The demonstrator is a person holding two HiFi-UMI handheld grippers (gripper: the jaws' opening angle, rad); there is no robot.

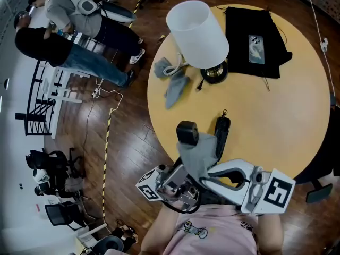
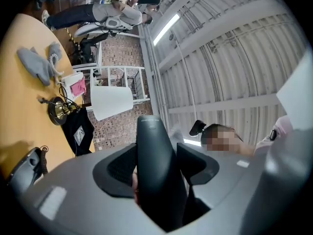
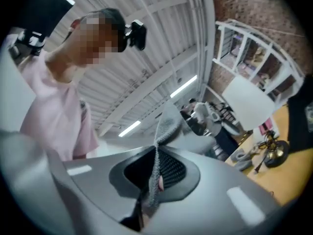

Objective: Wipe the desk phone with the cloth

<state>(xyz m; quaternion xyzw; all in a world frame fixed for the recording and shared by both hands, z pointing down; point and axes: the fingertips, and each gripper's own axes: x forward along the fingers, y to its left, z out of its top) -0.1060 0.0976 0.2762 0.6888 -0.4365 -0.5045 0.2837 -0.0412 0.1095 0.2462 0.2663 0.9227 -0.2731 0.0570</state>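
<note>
My left gripper [image 2: 151, 180] is shut on a black phone handset [image 2: 154, 160], which stands upright between the jaws. In the head view its top end [image 1: 187, 133] shows above the table's near edge, with the left gripper [image 1: 183, 169] below it. My right gripper [image 3: 151, 185] is shut on a grey cloth [image 3: 164, 131]. In the head view the cloth [image 1: 199, 153] drapes against the handset, just ahead of the right gripper [image 1: 211, 171]. Both are held close to the person's chest. Another black phone part [image 1: 222, 132] with a cord lies on the table beside them.
The round yellow table [image 1: 287, 116] carries a white-shaded lamp [image 1: 197, 33], grey gloves [image 1: 175, 86] at its left edge, and a black cloth [image 1: 271, 31] with a smartphone [image 1: 256, 49] at the back. Two people [image 1: 69, 31] stand on the wooden floor at the upper left.
</note>
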